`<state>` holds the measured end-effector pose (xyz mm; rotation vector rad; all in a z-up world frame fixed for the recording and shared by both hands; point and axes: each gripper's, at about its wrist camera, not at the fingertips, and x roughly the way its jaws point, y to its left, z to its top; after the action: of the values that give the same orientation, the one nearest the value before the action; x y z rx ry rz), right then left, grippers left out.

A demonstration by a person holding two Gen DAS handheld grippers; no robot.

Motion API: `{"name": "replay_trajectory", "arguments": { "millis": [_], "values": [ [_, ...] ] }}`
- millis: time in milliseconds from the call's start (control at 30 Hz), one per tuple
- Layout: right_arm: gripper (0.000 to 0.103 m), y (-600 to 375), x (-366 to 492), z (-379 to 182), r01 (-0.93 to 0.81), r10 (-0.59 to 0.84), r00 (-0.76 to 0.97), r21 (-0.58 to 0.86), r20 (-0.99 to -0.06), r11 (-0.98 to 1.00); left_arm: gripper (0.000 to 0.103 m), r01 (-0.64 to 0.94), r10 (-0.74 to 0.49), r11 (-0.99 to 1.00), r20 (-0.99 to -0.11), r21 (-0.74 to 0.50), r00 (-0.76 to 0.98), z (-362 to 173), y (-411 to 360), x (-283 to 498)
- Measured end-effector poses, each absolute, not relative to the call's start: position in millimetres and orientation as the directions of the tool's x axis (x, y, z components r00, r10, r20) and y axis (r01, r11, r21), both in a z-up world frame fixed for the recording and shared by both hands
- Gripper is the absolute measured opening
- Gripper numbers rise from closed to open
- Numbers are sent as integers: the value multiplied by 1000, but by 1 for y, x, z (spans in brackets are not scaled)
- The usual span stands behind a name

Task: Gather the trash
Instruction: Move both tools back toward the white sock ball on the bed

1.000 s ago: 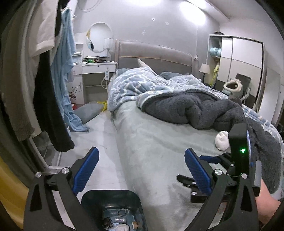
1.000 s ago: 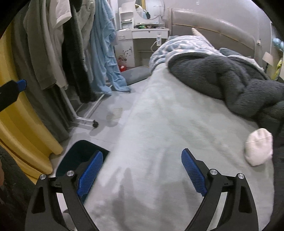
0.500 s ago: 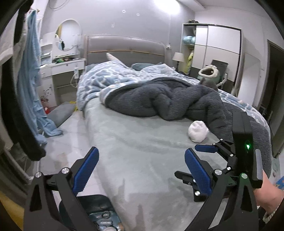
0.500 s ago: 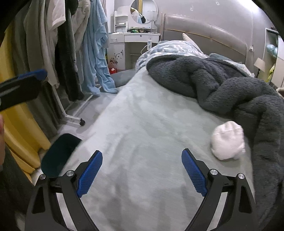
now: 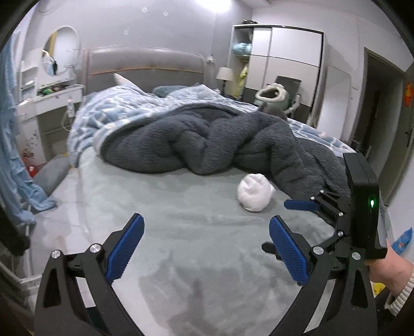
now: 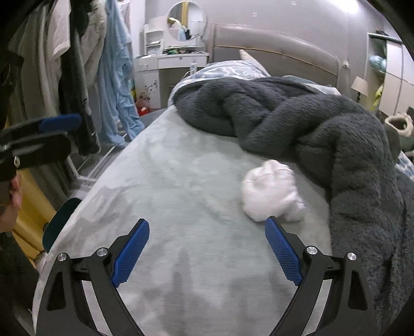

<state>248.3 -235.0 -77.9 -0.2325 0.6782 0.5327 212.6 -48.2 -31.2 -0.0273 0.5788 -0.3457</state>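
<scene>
The right gripper (image 6: pixel 207 236) hangs over the bed (image 6: pixel 181 181) with its jaws spread wide and nothing between them, and the left gripper (image 5: pixel 205 232) likewise has its jaws released and empty. A crumpled white wad of paper (image 6: pixel 270 192) lies on the grey-green sheet just beyond the right gripper's right finger, beside the edge of the dark fleece blanket (image 6: pixel 323 124). A dark trash bin (image 6: pixel 58 222) stands on the floor at the bed's left side.

place: home bedroom, as I see it
bed (image 5: pixel 181 245): padded headboard (image 5: pixel 145 62), rumpled dark fleece blanket (image 5: pixel 220 144), blue patterned duvet (image 5: pixel 124 108)
storage: white wardrobe (image 5: pixel 287 67)
vanity: dressing table (image 6: pixel 178 64), round mirror (image 6: pixel 185 20)
clothes: hanging clothes (image 6: pixel 77 72) on a rack
</scene>
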Motion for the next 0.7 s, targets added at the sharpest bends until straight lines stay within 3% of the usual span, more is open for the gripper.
{"name": "replay_trajectory", "arguments": {
  "millis": [333, 700],
  "values": [
    [92, -294, 278, -85, -467, 382, 674, 36, -633, 884, 99, 366, -377, 920, -562, -138, 736, -48, -78, 256],
    [92, -308, 296, -101, -492, 360, 670, -25, -649, 870, 99, 393, -433, 897, -580, -203, 690, -70, -109, 301]
  ]
}}
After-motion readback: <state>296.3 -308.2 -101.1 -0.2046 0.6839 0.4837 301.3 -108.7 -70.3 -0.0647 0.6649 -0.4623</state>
